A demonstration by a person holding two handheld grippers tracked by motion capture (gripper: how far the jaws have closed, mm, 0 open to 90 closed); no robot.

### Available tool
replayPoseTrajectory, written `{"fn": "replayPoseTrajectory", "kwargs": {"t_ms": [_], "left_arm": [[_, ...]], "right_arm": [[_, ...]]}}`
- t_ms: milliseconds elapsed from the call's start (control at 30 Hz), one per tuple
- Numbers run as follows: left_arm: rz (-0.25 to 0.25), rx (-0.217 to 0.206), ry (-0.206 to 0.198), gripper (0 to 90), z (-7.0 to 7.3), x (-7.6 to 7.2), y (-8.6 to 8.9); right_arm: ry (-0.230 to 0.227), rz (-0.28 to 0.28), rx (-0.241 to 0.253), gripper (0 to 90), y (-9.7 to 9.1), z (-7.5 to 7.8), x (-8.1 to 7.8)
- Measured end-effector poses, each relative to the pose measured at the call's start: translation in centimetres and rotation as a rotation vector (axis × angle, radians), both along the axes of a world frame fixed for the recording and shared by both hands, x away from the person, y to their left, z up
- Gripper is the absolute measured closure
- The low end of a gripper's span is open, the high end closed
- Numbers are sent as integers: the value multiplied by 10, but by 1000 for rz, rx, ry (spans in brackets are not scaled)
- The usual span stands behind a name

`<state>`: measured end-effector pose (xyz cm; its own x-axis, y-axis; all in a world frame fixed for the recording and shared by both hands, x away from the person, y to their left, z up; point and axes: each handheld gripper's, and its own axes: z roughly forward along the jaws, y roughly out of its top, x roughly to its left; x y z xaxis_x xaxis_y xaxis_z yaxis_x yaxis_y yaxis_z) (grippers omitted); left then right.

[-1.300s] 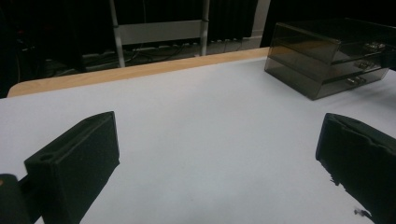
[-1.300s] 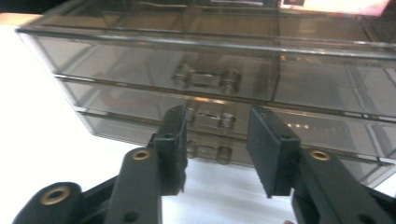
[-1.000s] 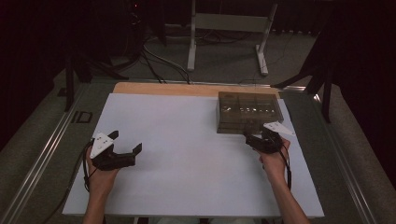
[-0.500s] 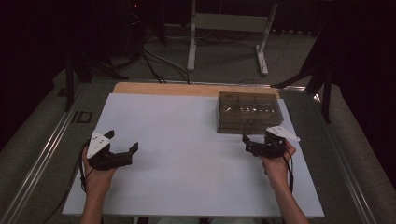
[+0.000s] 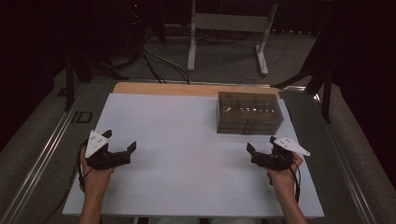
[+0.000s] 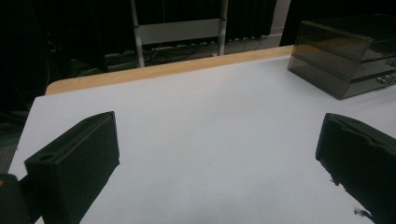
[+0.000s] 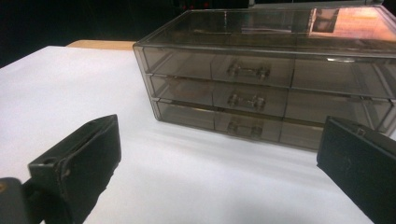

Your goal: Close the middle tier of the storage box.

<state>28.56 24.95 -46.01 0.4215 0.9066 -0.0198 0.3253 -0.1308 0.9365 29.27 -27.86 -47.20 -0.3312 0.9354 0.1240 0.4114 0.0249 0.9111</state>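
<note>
Grippers wide-jawed and empty — left gripper (image 5: 122,150), right gripper (image 5: 261,148) — smoky drawer box (image 5: 250,112) on white table (image 5: 187,140).

Each black two-jaw tool (image 5: 121,150) (image 5: 262,151) carries a pale grey triangular plate and a trailing black cable.

We hold the left tongs (image 5: 121,148) at eight o'clock and the right tongs (image 5: 262,148) at four, both jaws spread wide.

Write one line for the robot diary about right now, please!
left gripper: open, empty | right gripper: open, empty, facing drawer box | drawers: all shut | table: white top
</note>
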Motion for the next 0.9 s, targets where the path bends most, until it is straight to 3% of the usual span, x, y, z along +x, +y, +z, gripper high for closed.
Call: {"fn": "replayPoseTrajectory", "kwargs": {"t_ms": [500, 900], "left_arm": [[6, -5, 4, 10, -1, 0, 0], [-9, -1, 21, 10, -8, 0, -1]], "right_arm": [[-44, 4, 29, 0, -8, -2, -17], [-65, 0, 10, 0, -11, -4, -22]]}}
